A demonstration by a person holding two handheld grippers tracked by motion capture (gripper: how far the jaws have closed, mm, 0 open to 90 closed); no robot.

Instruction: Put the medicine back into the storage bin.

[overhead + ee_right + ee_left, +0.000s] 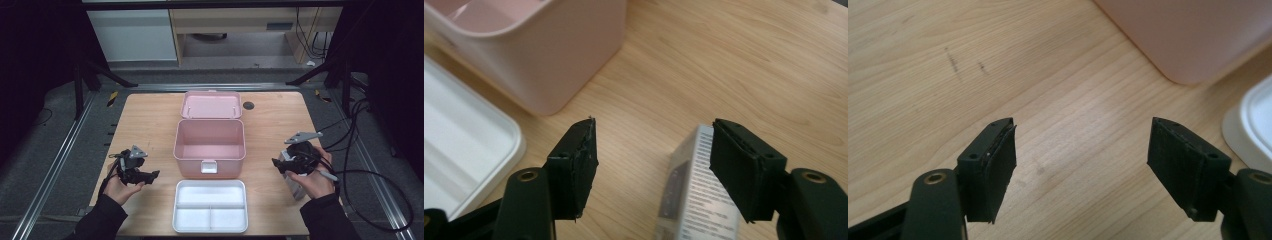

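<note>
Left gripper (1080,150) gaped, nothing between jaws, over bare table (998,60). Right gripper (654,155) released, hovering above small printed box (696,200) on table, right of open pink case (210,145). White tray (210,206) lay nearer person.

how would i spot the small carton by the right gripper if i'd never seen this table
Start at the open pink box in the middle of the wooden table, then go to the table's right edge. The small carton lies flat there under the right gripper. It is pale with fine print, unlike the plain white tray.
</note>
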